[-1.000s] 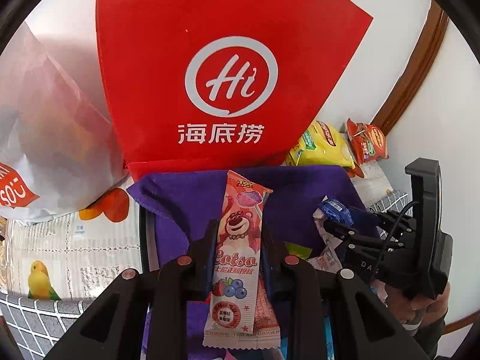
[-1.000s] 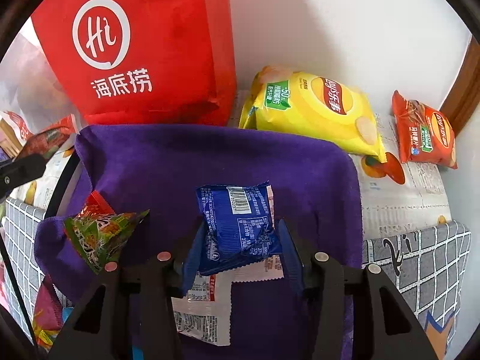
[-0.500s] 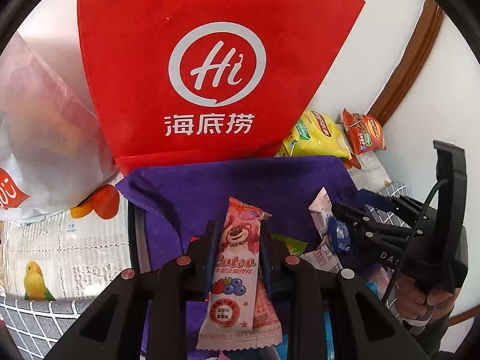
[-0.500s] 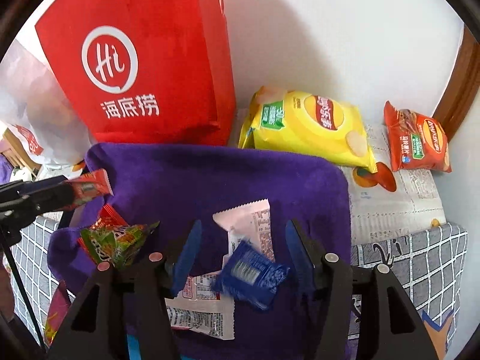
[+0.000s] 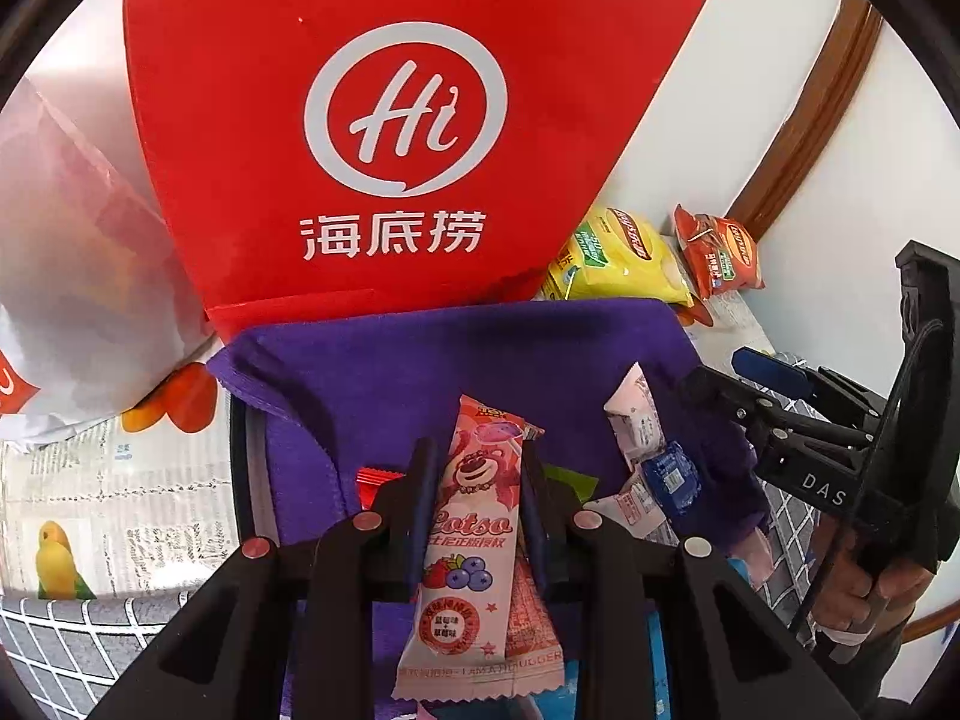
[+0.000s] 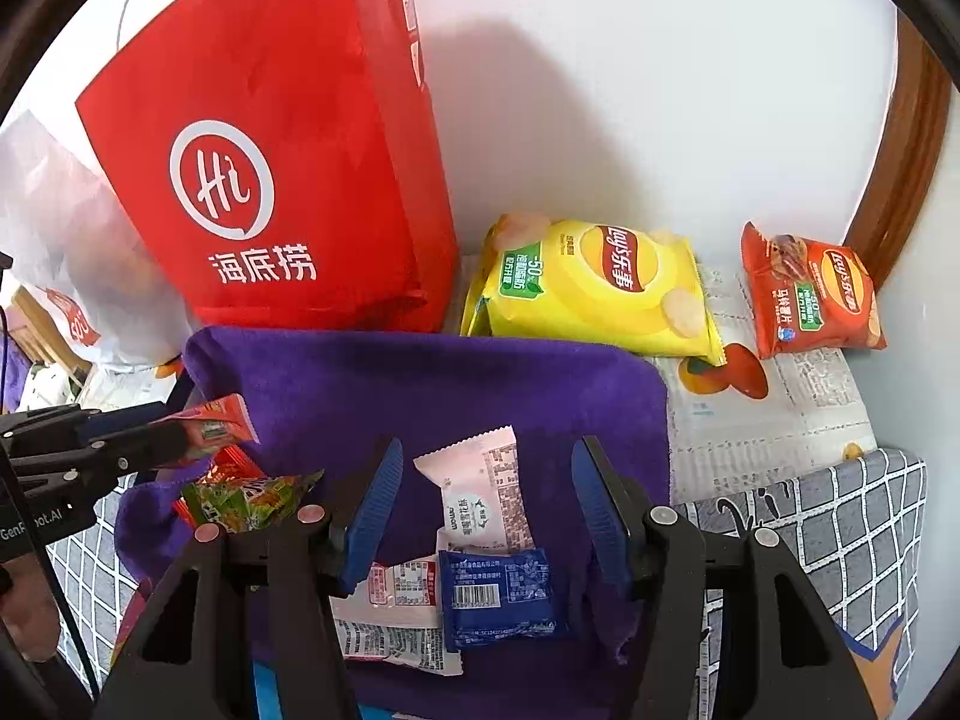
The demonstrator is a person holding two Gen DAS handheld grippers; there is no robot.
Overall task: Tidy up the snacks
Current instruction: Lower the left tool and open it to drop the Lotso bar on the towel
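**Snacks on the soft purple towel**

I see a fuzzy purple towel [image 6: 432,384] spread over newspaper [image 6: 774,402] and a gray checked cloth [image 6: 852,516], by a white wall. A tall red bag [image 6: 282,168] stands at the far side. My left gripper [image 5: 474,480] squeezes a long pink Lotso snack [image 5: 474,534]. My right gripper [image 6: 486,510] is spread wide, holding nothing. A small shiny blue packet [image 6: 498,594] lies flat on the towel between its fingers. A puffy yellow chip bag [image 6: 600,288] rests far right.

Newspaper [image 6: 774,414] and a grey checked cloth [image 6: 852,516] cover the surface, carrying a purple towel [image 6: 432,384], a yellow chip bag [image 6: 594,294] and orange chip bag [image 6: 810,300] near the wall, plus the upright red bag [image 6: 270,168].
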